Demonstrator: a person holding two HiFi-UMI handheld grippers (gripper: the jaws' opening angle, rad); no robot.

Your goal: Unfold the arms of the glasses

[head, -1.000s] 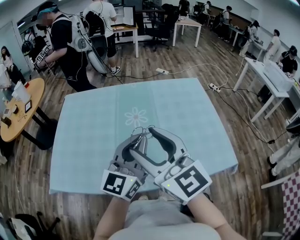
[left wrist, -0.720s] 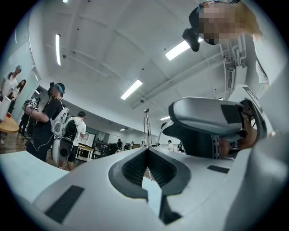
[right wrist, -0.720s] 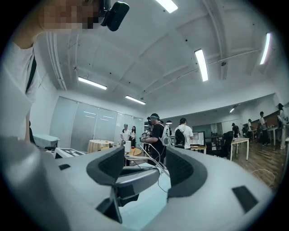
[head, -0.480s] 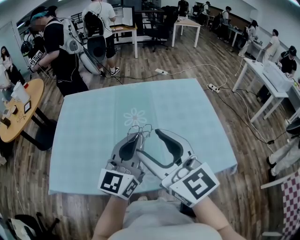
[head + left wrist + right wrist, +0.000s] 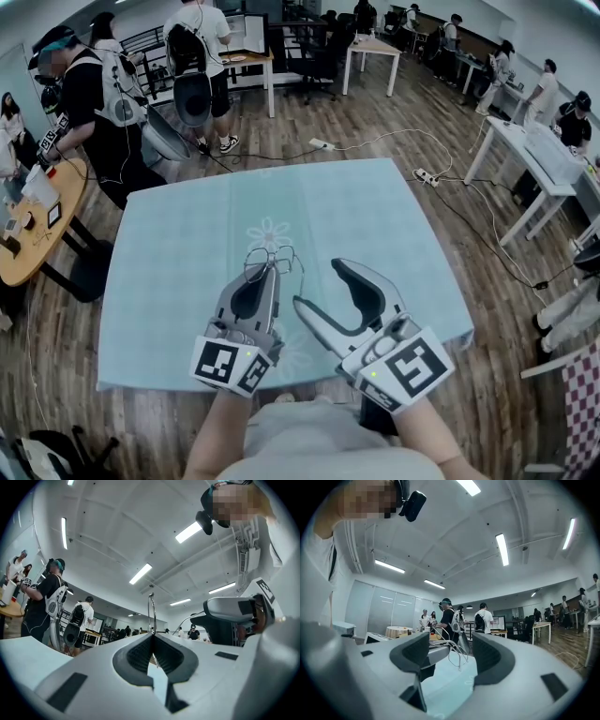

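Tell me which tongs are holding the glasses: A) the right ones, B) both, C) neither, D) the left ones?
D: the left tongs are closed on the thin wire glasses, while the right tongs stand open, apart from them.

The glasses (image 5: 273, 256) are made of thin wire, with rounded rims. The tip of the left claw (image 5: 266, 271) pinches them, over the pale blue bench (image 5: 178, 244).
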